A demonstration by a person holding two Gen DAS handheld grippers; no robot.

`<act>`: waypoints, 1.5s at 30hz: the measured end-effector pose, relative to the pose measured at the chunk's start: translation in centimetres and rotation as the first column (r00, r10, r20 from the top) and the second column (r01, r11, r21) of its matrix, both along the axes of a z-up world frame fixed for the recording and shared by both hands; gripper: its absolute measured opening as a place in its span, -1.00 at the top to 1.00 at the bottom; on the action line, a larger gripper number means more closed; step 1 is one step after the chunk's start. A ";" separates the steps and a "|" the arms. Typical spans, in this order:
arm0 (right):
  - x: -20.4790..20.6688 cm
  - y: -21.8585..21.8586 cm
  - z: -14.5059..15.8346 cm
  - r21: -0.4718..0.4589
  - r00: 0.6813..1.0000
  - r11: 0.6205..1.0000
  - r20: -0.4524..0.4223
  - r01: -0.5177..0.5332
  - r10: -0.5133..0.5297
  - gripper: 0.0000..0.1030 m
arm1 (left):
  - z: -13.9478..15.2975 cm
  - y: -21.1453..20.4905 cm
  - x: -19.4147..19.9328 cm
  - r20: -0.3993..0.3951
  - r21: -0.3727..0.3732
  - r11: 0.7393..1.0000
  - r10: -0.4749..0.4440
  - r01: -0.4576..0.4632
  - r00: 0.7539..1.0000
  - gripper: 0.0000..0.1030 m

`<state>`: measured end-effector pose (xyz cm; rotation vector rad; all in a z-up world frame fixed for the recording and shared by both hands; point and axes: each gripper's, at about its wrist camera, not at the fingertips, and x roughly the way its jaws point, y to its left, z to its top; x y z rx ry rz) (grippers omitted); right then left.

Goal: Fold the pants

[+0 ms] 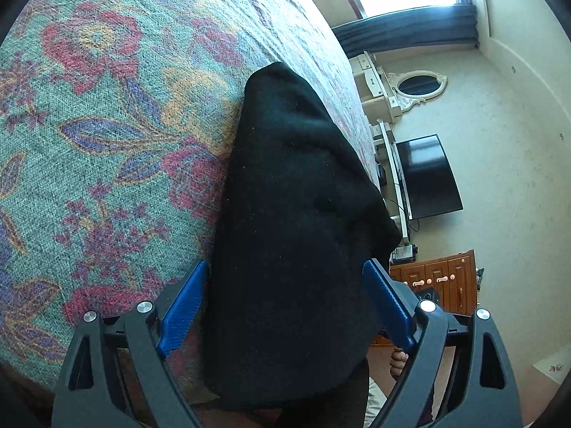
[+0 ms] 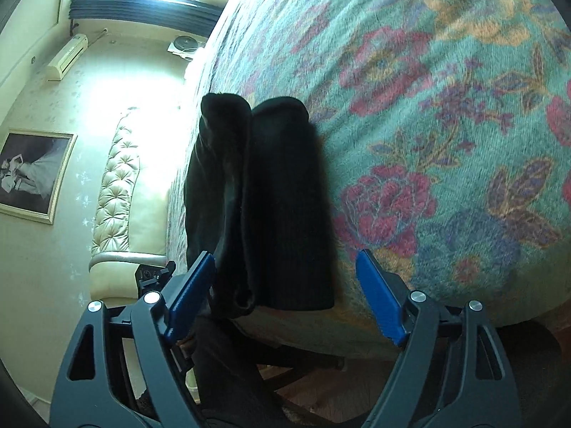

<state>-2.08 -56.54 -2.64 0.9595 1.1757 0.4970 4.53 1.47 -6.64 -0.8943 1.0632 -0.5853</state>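
Black pants (image 1: 292,221) lie folded into a thick bundle at the edge of a bed with a floral spread (image 1: 107,125). In the left wrist view my left gripper (image 1: 285,267) is open, its blue fingers (image 1: 185,306) standing on either side of the bundle's near end without pinching it. In the right wrist view the pants (image 2: 282,196) show as two stacked folds, one fold lifted at the left. My right gripper (image 2: 285,260) is open, with the bundle's near end between its blue fingers (image 2: 378,296) but apart from the right one.
The floral bedspread (image 2: 446,125) fills most of both views. A TV (image 1: 428,178), a white vanity with an oval mirror (image 1: 417,85) and a wooden cabinet (image 1: 435,281) stand beyond the bed. A tufted headboard (image 2: 117,185) and a framed picture (image 2: 32,174) are on the other side.
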 end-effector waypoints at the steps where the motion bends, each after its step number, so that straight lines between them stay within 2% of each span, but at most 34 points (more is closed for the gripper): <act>1: -0.1 0.2 -0.5 0.028 1.000 1.000 -0.010 -0.002 0.003 -0.59 | 0.0 -0.3 -0.2 0.000 -0.002 1.000 0.000 0.000 1.000 -0.67; 4: 0.1 1.1 -1.4 0.108 1.000 0.994 -0.019 -0.009 0.011 -0.61 | 0.0 -0.1 -0.4 -0.003 -0.027 1.000 0.015 -0.015 1.000 -0.70; 5: 0.1 1.4 -1.5 0.118 1.000 0.993 -0.018 -0.013 0.015 -0.69 | 0.0 0.1 -0.5 -0.011 -0.042 0.999 0.022 -0.023 1.000 -0.70; 9: 0.1 2.1 -1.4 0.092 0.999 0.995 -0.002 -0.033 0.033 -0.73 | -0.8 1.1 -1.1 -0.058 -0.113 0.991 0.063 -0.069 0.996 -0.70; 13: 0.2 2.6 -1.1 0.089 0.999 0.995 0.002 -0.037 0.037 -0.72 | -1.1 0.9 -2.0 -0.093 -0.151 0.985 0.076 -0.090 0.993 -0.70; 16: 0.1 2.9 -0.8 0.056 0.998 0.997 0.017 -0.061 0.060 -0.72 | -1.5 1.2 -2.8 -0.126 -0.149 0.986 0.053 -0.071 0.991 -0.70; 19: 0.1 3.1 -0.9 0.043 0.998 0.997 0.019 -0.064 0.063 -0.70 | -2.0 1.0 -3.4 -0.136 -0.143 0.990 -0.010 -0.010 0.991 -0.70; 21: 0.1 3.3 -1.0 0.030 0.998 0.998 0.017 -0.062 0.062 -0.56 | -2.1 1.1 -3.3 -0.125 -0.152 0.988 -0.024 0.005 0.992 -0.70; 25: -0.2 3.0 -1.3 0.004 0.998 0.998 0.010 -0.065 0.065 -0.26 | -3.1 2.0 -2.7 -0.206 -0.218 0.974 0.023 -0.069 0.978 -0.70; 27: -0.2 2.7 -1.5 -0.012 0.998 0.998 0.010 -0.068 0.068 -0.05 | -2.8 2.0 -2.6 -0.184 -0.194 0.980 0.005 -0.041 0.983 -0.70; 30: -0.4 2.6 -1.4 -0.024 0.997 0.997 0.020 -0.074 0.074 0.13 | -1.9 1.3 -2.7 -0.154 -0.073 0.997 -0.016 0.005 0.988 -0.33; 31: -0.4 2.6 -1.2 -0.027 0.997 0.997 0.024 -0.074 0.075 0.17 | -1.8 1.3 -2.8 -0.152 -0.048 0.999 -0.011 0.003 0.988 -0.15; 33: -0.5 2.6 -0.9 -0.035 0.996 0.996 0.039 -0.081 0.082 0.25 | -1.8 1.4 -2.9 -0.156 -0.036 0.999 0.001 -0.007 0.988 -0.02; 35: -0.6 2.6 -0.4 -0.034 0.995 0.996 0.050 -0.085 0.086 0.29 | -1.7 1.5 -3.1 -0.153 -0.024 1.000 0.010 -0.014 0.988 0.23; 39: -0.7 2.2 -0.7 -0.007 0.995 0.996 0.054 -0.087 0.087 0.32 | -1.2 1.3 -3.1 -0.117 0.027 1.000 -0.009 0.012 0.993 0.38; 41: -0.8 1.6 -1.6 0.027 0.995 0.996 0.055 -0.088 0.086 0.33 | -1.8 1.1 -3.0 -0.124 0.017 1.000 -0.012 0.014 0.992 0.42; 45: -1.0 0.8 -2.9 0.086 0.995 0.993 0.059 -0.084 0.079 0.33 | -2.6 1.6 -3.2 -0.095 -0.026 0.999 -0.030 0.027 0.995 0.38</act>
